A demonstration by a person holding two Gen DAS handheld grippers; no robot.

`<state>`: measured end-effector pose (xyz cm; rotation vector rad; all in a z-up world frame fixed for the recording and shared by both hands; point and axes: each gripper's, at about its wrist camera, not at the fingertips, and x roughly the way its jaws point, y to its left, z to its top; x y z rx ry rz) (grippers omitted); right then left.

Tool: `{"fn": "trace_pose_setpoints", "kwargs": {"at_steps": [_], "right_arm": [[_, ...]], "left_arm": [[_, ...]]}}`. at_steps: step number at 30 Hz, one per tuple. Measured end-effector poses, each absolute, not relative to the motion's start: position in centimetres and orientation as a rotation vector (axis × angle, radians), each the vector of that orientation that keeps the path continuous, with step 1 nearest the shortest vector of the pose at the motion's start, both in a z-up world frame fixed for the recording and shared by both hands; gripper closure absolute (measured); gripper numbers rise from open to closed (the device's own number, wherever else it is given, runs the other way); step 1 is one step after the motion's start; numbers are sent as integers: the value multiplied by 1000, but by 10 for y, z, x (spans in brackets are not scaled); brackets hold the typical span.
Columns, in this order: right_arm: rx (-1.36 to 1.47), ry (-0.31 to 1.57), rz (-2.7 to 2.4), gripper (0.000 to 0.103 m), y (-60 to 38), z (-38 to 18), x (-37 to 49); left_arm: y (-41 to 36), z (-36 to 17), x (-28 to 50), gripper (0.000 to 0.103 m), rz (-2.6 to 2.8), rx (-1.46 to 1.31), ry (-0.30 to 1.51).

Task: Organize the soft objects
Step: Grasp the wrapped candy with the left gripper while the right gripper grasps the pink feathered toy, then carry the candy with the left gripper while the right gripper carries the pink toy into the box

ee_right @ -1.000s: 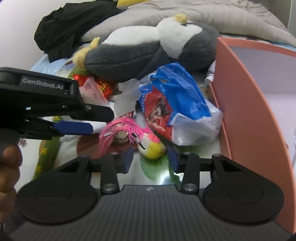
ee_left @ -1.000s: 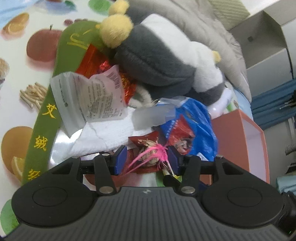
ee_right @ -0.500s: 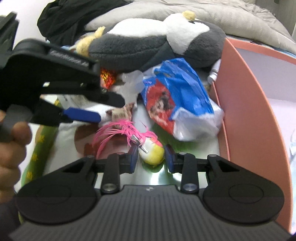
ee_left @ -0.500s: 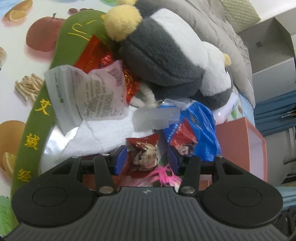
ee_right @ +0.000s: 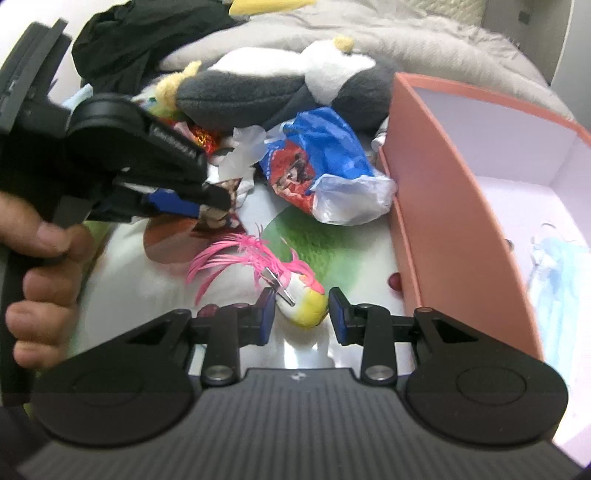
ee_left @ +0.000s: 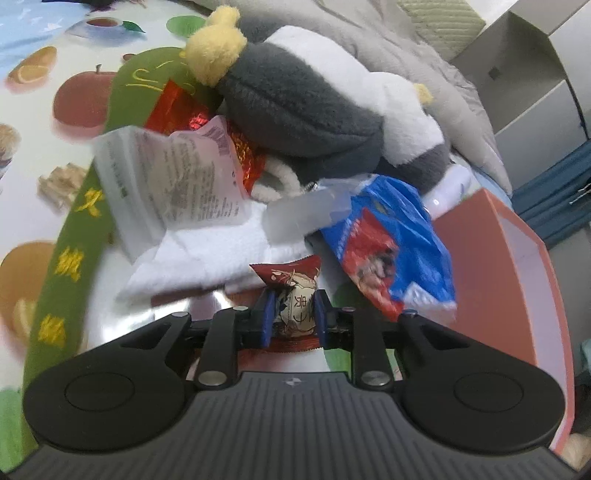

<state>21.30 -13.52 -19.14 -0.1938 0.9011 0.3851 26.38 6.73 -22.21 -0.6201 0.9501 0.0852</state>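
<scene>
My left gripper is shut on a small red snack packet, also seen in the right wrist view. My right gripper is open around a small yellow toy with pink feathers lying on the table; its pads do not touch it. A grey-and-white penguin plush lies behind, also in the right wrist view. A blue snack bag lies next to a pink box.
A green embroidered cloth strip, a white towel, a printed clear wrapper and red foil lie at the left. A grey blanket and black garment are behind. A light blue item lies inside the box.
My left gripper has closed on the red snack packet and lifted slightly. My right gripper has moved forward around the feathered toy.
</scene>
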Motion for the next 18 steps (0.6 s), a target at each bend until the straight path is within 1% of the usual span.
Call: {"fn": "trace_pose_setpoints", "kwargs": {"at_steps": [8,18], "right_arm": [[-126,848,370,68,-153,-175,173],[-17,754,395,68,-166,-131,137]], "left_arm": [[56,-192,203,77,56,-532,902],[42,-145,142,77,-9,-448,828]]}}
